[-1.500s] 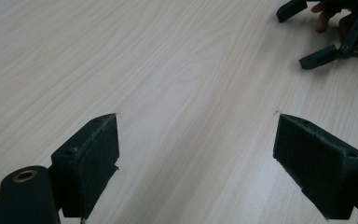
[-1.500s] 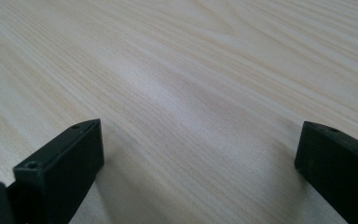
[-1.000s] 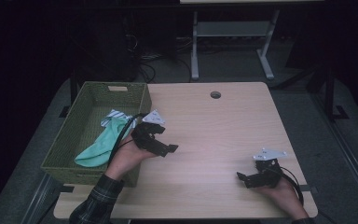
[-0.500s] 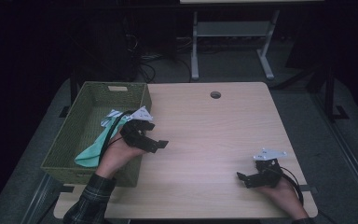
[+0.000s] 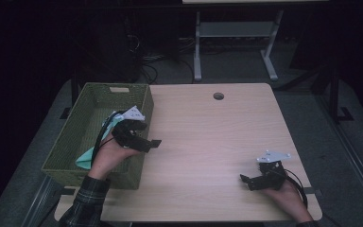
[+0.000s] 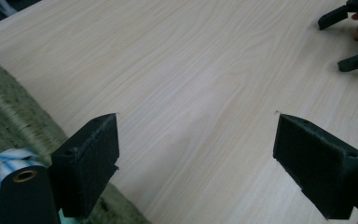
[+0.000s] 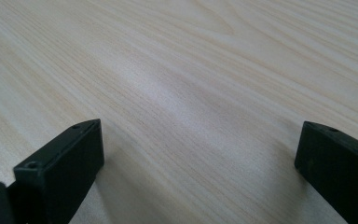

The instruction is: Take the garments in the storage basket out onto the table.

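My left tongs [image 5: 144,137] hang over the near right rim of the green woven basket [image 5: 87,101], jaws spread wide with nothing between them, pointing out across the bare worktop [image 5: 208,137]. In the left gripper view those open jaws frame only pale wood, with the basket's weave at the lower left and a scrap of striped cloth [image 6: 2,158] showing just behind the left jaw. So the cloth lies behind and below where I'm aiming: the teal cloth [image 5: 87,156] sits inside the basket, beside my wrist, its long line running along the basket's length from near corner toward the far end. My right tongs [image 5: 253,180] rest low on the worktop, well apart from the basket, jaws also spread on empty wood. The left hand is clearly the nearer one. I judge that reaching the cloth means turning the left tongs back and dipping down into the basket.
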